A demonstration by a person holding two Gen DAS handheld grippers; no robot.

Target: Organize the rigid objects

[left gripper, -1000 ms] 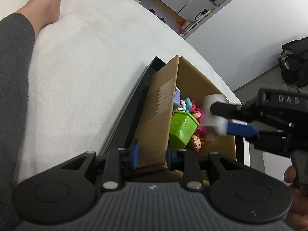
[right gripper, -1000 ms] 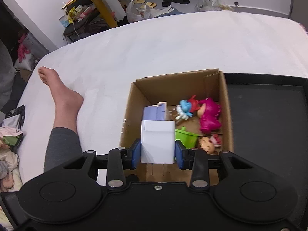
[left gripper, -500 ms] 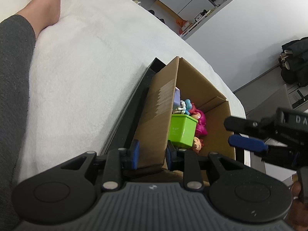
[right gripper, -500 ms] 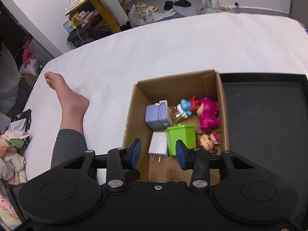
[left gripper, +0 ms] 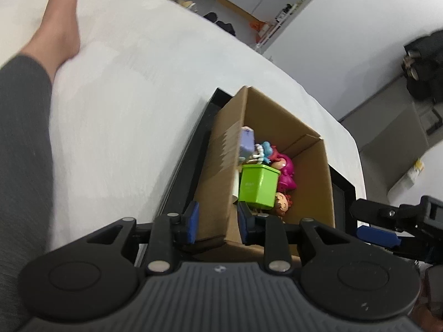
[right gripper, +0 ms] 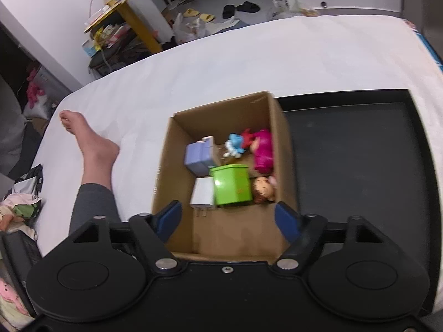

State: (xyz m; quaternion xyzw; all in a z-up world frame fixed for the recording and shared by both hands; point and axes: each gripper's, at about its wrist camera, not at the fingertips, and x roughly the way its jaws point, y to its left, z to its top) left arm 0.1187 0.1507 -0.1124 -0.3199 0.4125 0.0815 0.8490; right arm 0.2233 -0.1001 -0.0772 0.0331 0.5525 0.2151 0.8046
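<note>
right claw (right gripper: 228, 221) of mine is opening over the box (right gripper: 180, 144) with nothing between its pads; left claw (left gripper: 217, 220) pinches the box wall. white charger (right gripper: 203, 195) lies inside the box, beside the green cube (right gripper: 234, 184).

Both wrist cameras look steeply down into the cardboard box (left gripper: 277, 127).

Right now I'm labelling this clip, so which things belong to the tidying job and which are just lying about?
Part of the job:
cardboard box, gripped at its wall by the left gripper
white charger
green cube
purple block
pink figure
right gripper, opening, nothing between its jaws
black tray

Lying about:
yellow table
slippers
plastic bag
</note>
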